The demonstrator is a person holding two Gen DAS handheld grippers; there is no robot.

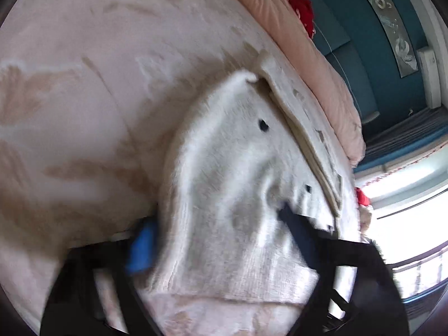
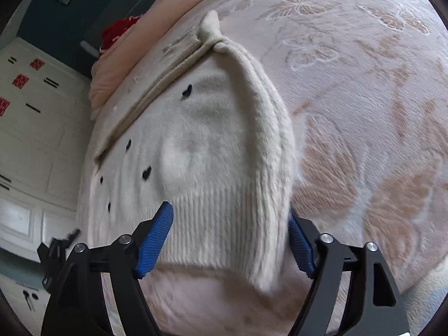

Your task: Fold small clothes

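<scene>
A small white fuzzy sweater (image 1: 235, 168) with little black hearts lies on a pink patterned bedspread (image 1: 84, 84). In the left wrist view my left gripper (image 1: 215, 232) is open, its blue pads (image 1: 140, 247) on either side of the sweater's ribbed hem; the image is motion-blurred. In the right wrist view the sweater (image 2: 201, 145) has one side folded over along its right edge. My right gripper (image 2: 232, 235) is open, blue pads (image 2: 155, 240) wide apart around the ribbed hem, the fabric between them but not pinched.
A beige folded garment (image 1: 305, 137) lies under the sweater's far side, also in the right wrist view (image 2: 156, 95). A pink quilt (image 1: 308, 56) and a red item (image 1: 302, 11) lie at the bed's far edge. A white wardrobe (image 2: 28, 128) stands left.
</scene>
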